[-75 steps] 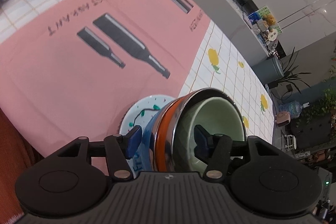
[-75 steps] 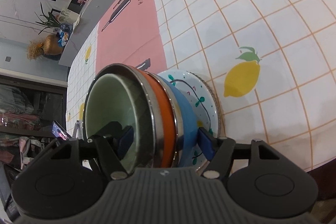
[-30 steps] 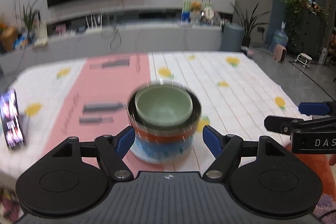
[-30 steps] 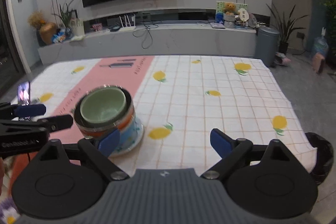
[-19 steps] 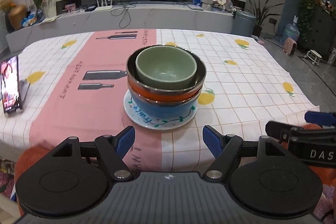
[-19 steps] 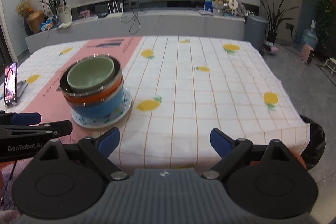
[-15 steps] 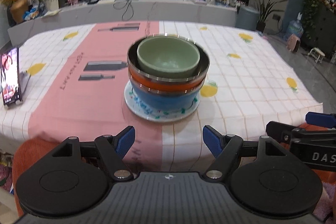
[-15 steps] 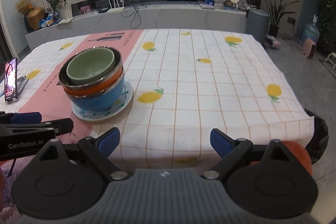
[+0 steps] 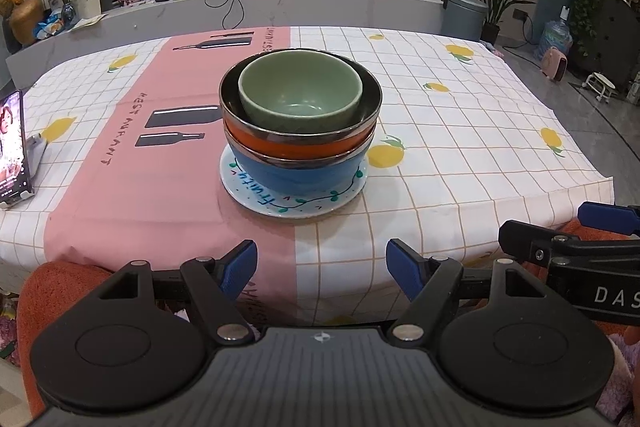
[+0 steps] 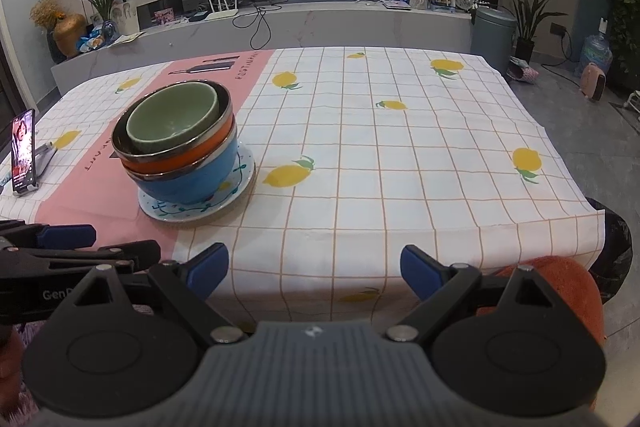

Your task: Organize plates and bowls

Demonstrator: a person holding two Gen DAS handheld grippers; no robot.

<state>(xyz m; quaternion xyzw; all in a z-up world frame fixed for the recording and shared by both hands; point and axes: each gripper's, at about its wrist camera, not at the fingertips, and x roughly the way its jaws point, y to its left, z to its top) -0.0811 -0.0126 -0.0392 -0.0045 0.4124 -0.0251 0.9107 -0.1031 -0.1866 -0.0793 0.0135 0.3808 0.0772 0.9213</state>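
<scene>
In a living room, the worktop now carries the nested stack, green bowl atop steel-rimmed orange and blue bowls on the painted plate, which both grippers, left and right, fingers wide and empty, have released and backed from, apparently completing the organizing.

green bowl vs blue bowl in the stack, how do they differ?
The green bowl is the smallest and sits on top, its inside fully visible; the blue bowl is wider and sits at the bottom, directly on the plate, with only its outer wall showing. The green bowl nests in the orange bowl; the blue bowl carries that one. Both stand upright, stacked together.
</scene>
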